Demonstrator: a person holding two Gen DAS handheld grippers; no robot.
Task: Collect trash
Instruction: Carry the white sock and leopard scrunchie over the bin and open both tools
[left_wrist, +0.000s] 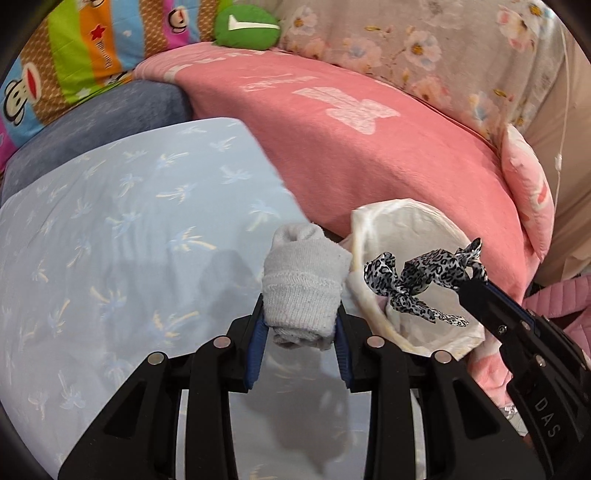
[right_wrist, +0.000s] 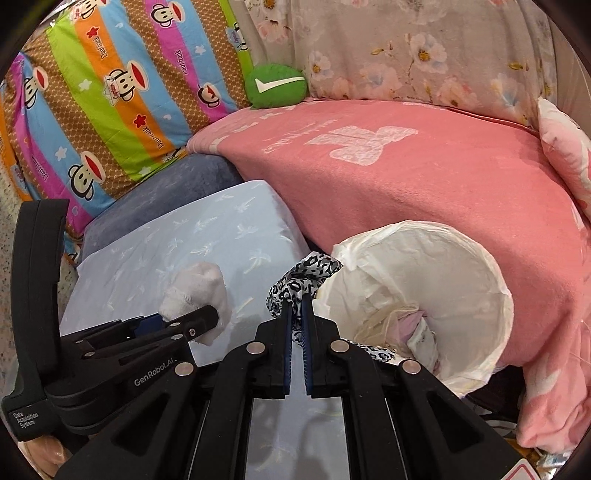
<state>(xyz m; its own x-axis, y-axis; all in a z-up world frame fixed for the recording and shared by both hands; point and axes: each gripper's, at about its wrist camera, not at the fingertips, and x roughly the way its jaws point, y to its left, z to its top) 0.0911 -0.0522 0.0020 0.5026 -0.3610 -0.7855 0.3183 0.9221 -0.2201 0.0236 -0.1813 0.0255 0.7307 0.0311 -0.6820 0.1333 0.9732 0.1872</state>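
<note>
My left gripper (left_wrist: 301, 321) is shut on a rolled grey sock (left_wrist: 303, 284), held above the light blue sheet; the same sock (right_wrist: 199, 295) shows in the right wrist view in the left gripper (right_wrist: 207, 317). My right gripper (right_wrist: 297, 317) is shut on a leopard-print fabric strip (right_wrist: 306, 273), just left of the bin's rim. In the left wrist view that strip (left_wrist: 413, 284) dangles from the right gripper (left_wrist: 469, 286) over the open bin (left_wrist: 391, 218). The bin, lined with a white bag (right_wrist: 461, 258), holds some crumpled trash (right_wrist: 417, 332).
A pink blanket (right_wrist: 424, 192) covers the bed behind the bin. A light blue palm-print sheet (left_wrist: 129, 221) lies at left over a blue cushion (right_wrist: 173, 184). A striped monkey-print pillow (right_wrist: 122, 88), a green round cushion (right_wrist: 275, 86) and a floral cloth (right_wrist: 424, 55) lie at the back.
</note>
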